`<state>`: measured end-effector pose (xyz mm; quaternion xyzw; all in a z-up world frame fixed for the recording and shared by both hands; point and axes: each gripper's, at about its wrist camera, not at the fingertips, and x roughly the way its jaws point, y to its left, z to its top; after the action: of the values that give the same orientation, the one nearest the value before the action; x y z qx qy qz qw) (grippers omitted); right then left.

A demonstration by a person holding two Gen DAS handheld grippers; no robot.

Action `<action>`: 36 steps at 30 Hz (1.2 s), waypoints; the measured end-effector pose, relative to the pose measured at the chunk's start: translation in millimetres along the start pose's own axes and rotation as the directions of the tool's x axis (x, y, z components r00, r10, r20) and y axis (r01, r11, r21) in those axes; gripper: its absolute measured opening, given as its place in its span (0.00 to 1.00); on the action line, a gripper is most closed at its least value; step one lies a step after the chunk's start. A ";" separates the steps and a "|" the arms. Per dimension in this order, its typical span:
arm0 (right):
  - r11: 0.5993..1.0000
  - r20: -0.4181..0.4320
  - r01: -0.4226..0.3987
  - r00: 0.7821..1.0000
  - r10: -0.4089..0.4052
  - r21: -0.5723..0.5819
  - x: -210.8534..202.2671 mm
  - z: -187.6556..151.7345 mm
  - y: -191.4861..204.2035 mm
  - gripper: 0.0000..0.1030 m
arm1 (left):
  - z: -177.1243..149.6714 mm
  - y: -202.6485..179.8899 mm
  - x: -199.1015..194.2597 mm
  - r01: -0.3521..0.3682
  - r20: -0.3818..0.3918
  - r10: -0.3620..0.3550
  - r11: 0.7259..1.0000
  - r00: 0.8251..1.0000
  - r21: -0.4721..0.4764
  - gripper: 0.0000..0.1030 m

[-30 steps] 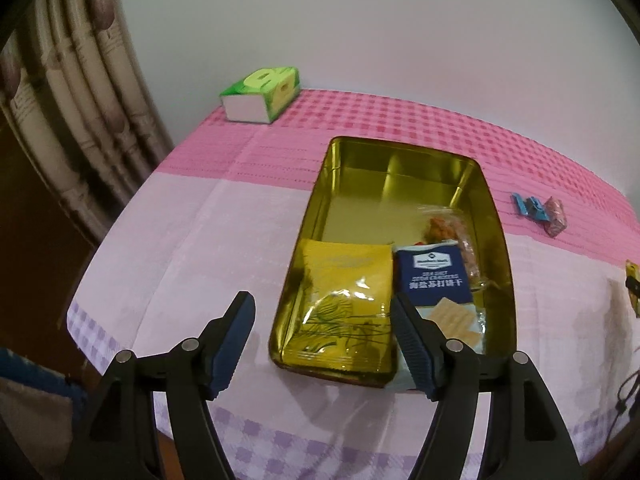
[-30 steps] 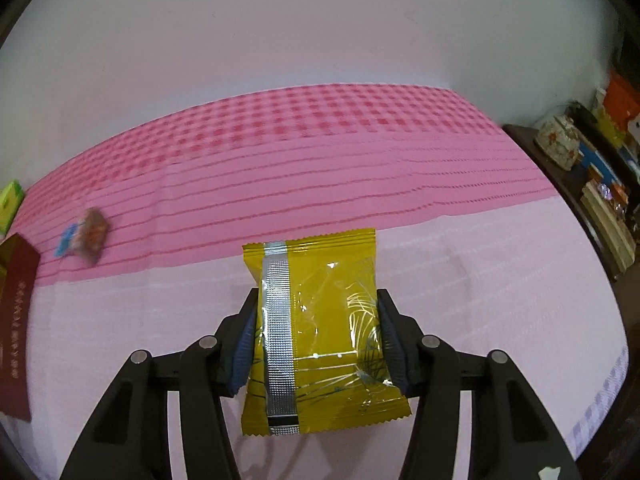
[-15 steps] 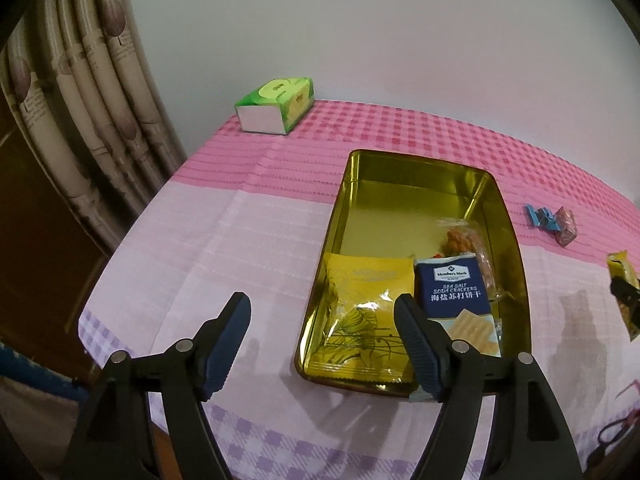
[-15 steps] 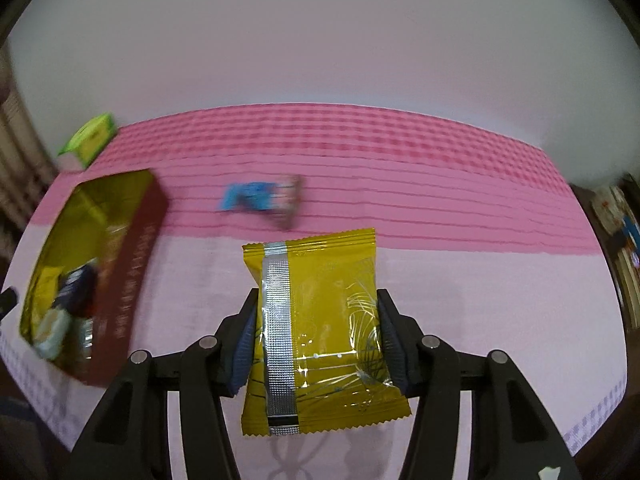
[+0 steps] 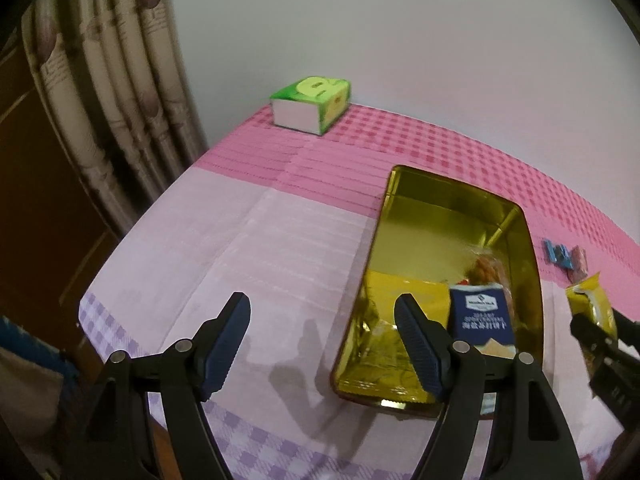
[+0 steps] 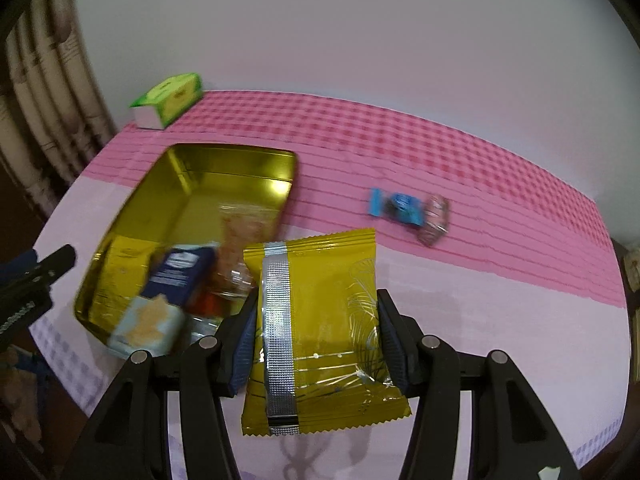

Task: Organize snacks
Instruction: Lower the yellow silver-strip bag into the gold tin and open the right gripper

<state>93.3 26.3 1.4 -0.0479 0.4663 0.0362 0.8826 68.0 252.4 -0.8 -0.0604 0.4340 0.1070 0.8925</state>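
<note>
Yellow foil snack packet [image 6: 320,332] pinched by its two side edges between the pads of the right gripper [image 6: 316,340], held clear of the pink tablecloth [image 6: 480,280], just right of the gold tin [image 6: 224,152]. Left gripper [image 5: 322,344] spread wide and empty, poised over bare cloth to the left of the tin, with nothing between its fingers. Already in the tin: a second yellow packet [image 5: 404,292] at the near left, a blue cracker pack [image 6: 176,276] beside it with its near end poking over the rim, and a clear bag of something orange [image 6: 244,224] behind. Far half of the tin bare, so probably the best landing spot. To do this step well: carry the packet leftward over the near right wall with enough height to clear the rim and the raised cracker pack, then forward toward the open far floor. Keep it flat and level, seam side as it is, and lower until the bottom edge meets metal before parting the jaws. Avoid squeezing harder, since the wrapper looks soft and slippery and likely to crumple. Left on the cloth: a blue-wrapped candy [image 6: 396,206] touching a pink one [image 6: 434,220], well apart from the tin. Green tissue box [image 5: 312,104] at the far corner, out of the way.
</note>
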 end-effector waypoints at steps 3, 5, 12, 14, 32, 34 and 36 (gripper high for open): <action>1.000 -0.009 -0.002 1.000 0.001 -0.020 3.7 2.7 16.8 0.49 | 2.0 7.0 -0.3 -0.012 0.004 0.012 1.000 1.000 -0.021 0.73; 0.999 -0.019 -0.009 1.000 0.009 -0.031 8.3 2.5 28.6 0.49 | 3.5 10.3 -0.5 -0.027 0.011 0.028 0.999 1.000 -0.027 0.73; 0.999 -0.066 -0.047 0.997 0.046 -0.008 31.2 -0.7 54.3 0.49 | 4.4 17.5 1.2 -0.021 0.002 0.021 0.998 1.000 -0.054 0.73; 0.999 -0.064 -0.050 0.997 0.050 -0.004 33.3 0.0 58.7 0.49 | 4.8 17.7 1.6 -0.022 0.002 0.022 0.998 1.000 -0.054 0.73; 0.996 -0.048 -0.088 0.995 0.088 0.003 37.1 0.0 66.6 0.53 | 2.5 16.7 3.5 -0.012 0.000 0.012 0.999 1.000 -0.048 0.74; 0.996 -0.053 -0.090 0.995 0.090 0.000 36.0 -0.1 66.2 0.55 | 2.2 14.1 3.1 -0.011 0.000 0.011 0.999 1.000 -0.042 0.74; 0.996 -0.055 -0.092 0.994 0.091 -0.005 35.5 -0.4 66.1 0.58 | 1.7 12.8 3.6 -0.008 -0.003 0.008 0.999 1.000 -0.034 0.74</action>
<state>105.8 92.5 -31.5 -0.0306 0.4918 0.0769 0.8668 68.3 265.6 -2.8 -0.0741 0.4338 0.1179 0.8902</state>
